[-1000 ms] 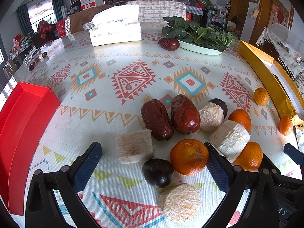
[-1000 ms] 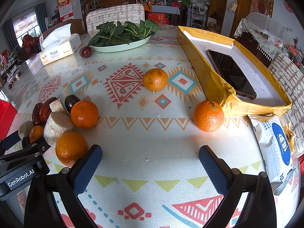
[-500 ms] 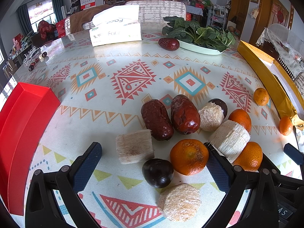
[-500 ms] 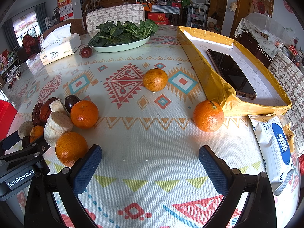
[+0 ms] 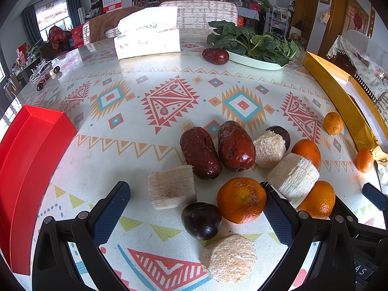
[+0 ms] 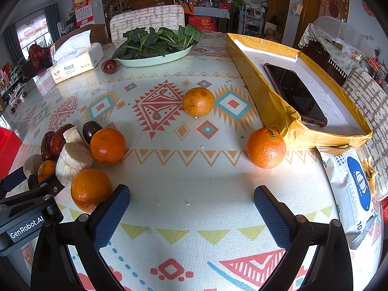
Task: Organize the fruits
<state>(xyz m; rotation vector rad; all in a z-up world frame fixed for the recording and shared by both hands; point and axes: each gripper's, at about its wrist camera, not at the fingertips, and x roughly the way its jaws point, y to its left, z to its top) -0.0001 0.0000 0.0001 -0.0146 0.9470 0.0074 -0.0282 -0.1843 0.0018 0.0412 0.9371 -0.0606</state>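
My left gripper (image 5: 196,212) is open and low over a cluster of fruit: a dark plum (image 5: 201,220) and an orange (image 5: 241,200) lie between its fingers, with pale sugarcane pieces (image 5: 172,186), two red dates (image 5: 218,149) and more oranges (image 5: 317,200) around. My right gripper (image 6: 191,214) is open and empty over bare mat. Two loose oranges lie ahead of it, one near the middle (image 6: 197,101) and one by the yellow tray (image 6: 266,148). The same cluster (image 6: 72,152) lies at its left.
A red bin (image 5: 26,160) stands at the left edge. A yellow tray (image 6: 274,108) holds a phone (image 6: 294,94) at the right. A plate of greens (image 6: 155,46), a lone date (image 6: 109,66) and a tissue box (image 6: 75,60) stand at the back. A wipes pack (image 6: 351,191) lies right.
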